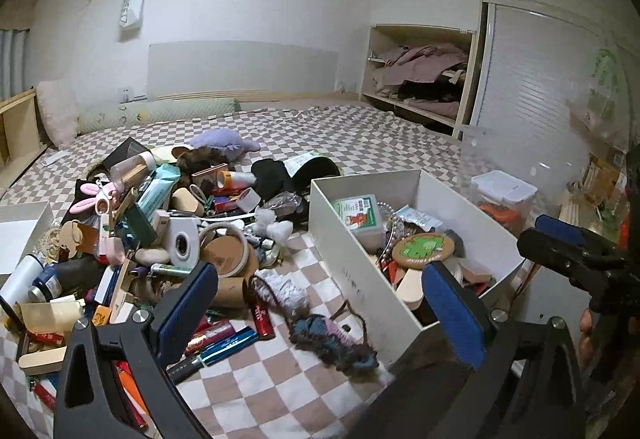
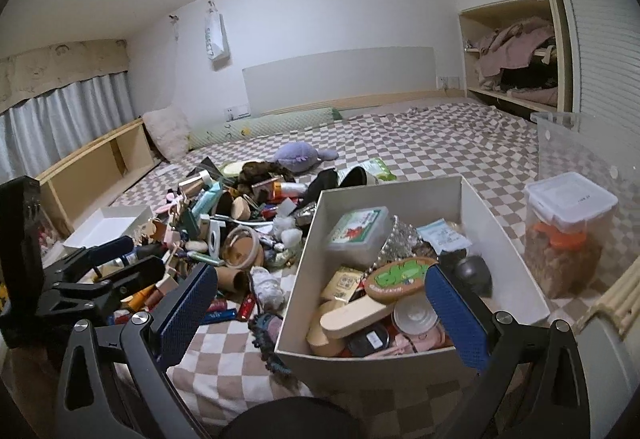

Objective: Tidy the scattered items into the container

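White cardboard box (image 2: 400,359) sits beside the clutter pile (image 1: 160,231); we hold our left gripper (image 1: 320,303) and right gripper (image 2: 320,303) spread wide, both empty.

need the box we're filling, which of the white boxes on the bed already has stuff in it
The big white box beside the pile, holding the green-topped case and round frog-print item. The shallow white box at the pile's far left looks empty.
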A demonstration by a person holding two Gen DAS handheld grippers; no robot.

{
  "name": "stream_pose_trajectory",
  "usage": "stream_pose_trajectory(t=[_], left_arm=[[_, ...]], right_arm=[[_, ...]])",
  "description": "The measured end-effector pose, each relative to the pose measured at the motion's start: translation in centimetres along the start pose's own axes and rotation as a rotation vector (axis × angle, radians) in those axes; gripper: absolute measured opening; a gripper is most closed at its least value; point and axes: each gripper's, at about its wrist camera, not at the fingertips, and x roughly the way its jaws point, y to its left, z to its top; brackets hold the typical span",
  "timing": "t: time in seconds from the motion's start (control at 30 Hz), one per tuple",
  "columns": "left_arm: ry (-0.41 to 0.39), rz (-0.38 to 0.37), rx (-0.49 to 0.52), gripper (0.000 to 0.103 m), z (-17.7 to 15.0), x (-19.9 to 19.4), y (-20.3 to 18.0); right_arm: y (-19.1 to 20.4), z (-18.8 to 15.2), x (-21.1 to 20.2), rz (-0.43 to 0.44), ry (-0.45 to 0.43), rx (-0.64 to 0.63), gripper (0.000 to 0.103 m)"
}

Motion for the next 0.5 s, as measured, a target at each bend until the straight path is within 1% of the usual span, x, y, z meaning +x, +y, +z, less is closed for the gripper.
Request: stream_pose_trajectory(t=[0.23,0.37,0.5], left_arm=[[-0.007,0.015,0.008,0.103,-1.1,-0.7,0.5],[0.003,0.007,0.005,0.103,-1.5,-1.0,0.6],[0.013,-0.007,-0.011,0.103,-1.9,-1.3,0.9]], right_arm=[[0.6,-1.2,-0.2,-0.005,0.005,-0.002,0.103],[1.1,-1.8,-0.5,-0.016,0.0,-0.02,0.103],[1.2,-2.4,-0.8,-0.011,-0.008,-0.006,0.103]])
